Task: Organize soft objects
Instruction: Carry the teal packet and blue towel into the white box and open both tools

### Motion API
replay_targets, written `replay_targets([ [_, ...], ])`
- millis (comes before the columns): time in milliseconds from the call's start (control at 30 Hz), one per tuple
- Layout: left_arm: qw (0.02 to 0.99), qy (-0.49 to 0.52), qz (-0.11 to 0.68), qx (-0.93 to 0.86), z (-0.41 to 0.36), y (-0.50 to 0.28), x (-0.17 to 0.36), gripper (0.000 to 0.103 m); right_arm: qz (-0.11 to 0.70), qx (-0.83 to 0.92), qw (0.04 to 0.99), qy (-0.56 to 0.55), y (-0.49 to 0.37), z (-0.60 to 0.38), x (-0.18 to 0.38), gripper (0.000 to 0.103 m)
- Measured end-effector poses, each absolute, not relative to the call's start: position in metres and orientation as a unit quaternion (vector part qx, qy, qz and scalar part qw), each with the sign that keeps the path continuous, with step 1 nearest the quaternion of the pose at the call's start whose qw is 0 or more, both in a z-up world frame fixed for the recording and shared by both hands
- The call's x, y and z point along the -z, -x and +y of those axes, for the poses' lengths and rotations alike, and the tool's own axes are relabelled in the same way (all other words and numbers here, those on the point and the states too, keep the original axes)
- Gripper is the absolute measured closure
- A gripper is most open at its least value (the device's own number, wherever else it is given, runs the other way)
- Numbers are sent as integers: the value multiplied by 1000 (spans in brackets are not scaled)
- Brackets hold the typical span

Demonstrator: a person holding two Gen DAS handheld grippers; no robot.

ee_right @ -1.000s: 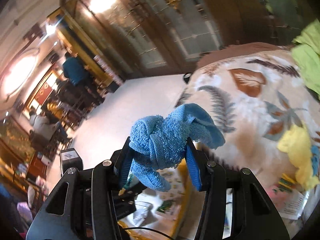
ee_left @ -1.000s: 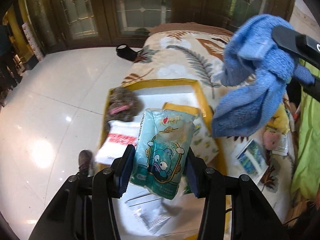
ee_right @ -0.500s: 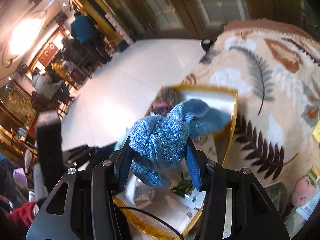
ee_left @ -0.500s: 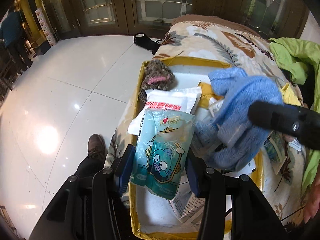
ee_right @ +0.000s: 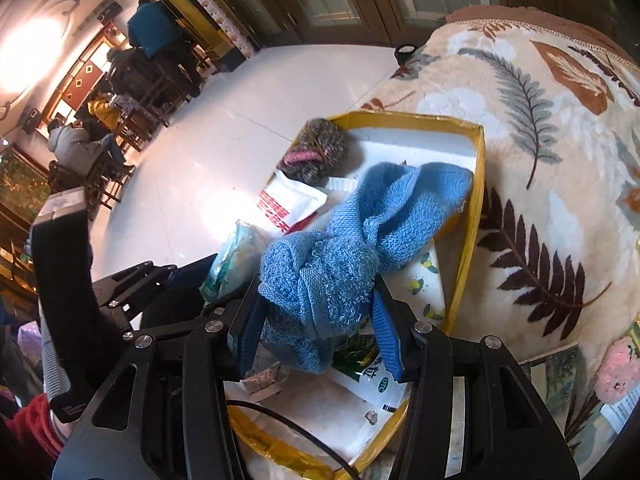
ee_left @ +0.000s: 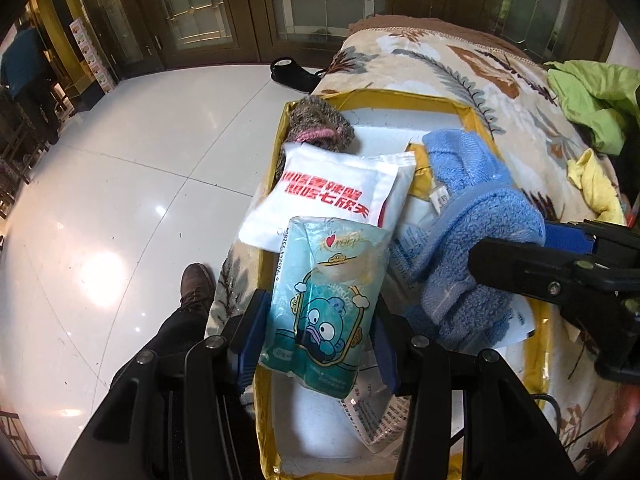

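My left gripper [ee_left: 320, 324] is shut on a teal tissue pack [ee_left: 324, 300] with a cartoon fish, held above the near end of a yellow-rimmed box [ee_left: 400, 98]. My right gripper [ee_right: 316, 320] is shut on a blue towel [ee_right: 360, 240], low over the same box [ee_right: 468, 236]; the towel's far end rests inside. The towel [ee_left: 476, 232] and right gripper also show in the left wrist view. In the box lie a white packet with red letters [ee_left: 332, 192], a grey-pink knit item [ee_left: 320, 124] and several flat packets.
The box sits on a leaf-patterned blanket [ee_right: 552, 160] over a table edge. A green cloth [ee_left: 592, 96] and a yellow cloth [ee_left: 596, 184] lie to the right. White tiled floor [ee_left: 120, 200] is on the left, with a person's shoe [ee_left: 196, 284] close by.
My right gripper has brought the blue towel down from the air over the blanket into the box. My left gripper has shifted nearer the box with the tissue pack still held.
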State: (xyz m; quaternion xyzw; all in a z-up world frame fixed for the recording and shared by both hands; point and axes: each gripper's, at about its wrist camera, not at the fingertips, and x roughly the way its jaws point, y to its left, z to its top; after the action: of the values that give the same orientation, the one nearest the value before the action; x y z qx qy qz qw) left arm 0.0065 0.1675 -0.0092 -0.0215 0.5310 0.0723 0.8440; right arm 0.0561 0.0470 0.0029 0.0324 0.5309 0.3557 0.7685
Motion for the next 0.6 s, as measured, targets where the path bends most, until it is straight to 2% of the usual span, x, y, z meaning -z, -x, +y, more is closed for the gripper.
replay_targets([
  [100, 844, 18, 531, -75, 167, -7, 12, 53, 543, -351, 763, -29, -58, 51, 6, 48],
  [400, 837, 44, 541, -69, 169, -4, 11, 48, 571, -335, 747, -51, -58, 41, 13, 47],
  [533, 847, 42, 524, -72, 168, 0, -5, 39, 576, -331, 745, -61, -57, 29, 7, 47],
  [600, 851, 41, 519, -74, 168, 1, -10, 39, 577, -331, 744, -66, -55, 24, 5, 47],
])
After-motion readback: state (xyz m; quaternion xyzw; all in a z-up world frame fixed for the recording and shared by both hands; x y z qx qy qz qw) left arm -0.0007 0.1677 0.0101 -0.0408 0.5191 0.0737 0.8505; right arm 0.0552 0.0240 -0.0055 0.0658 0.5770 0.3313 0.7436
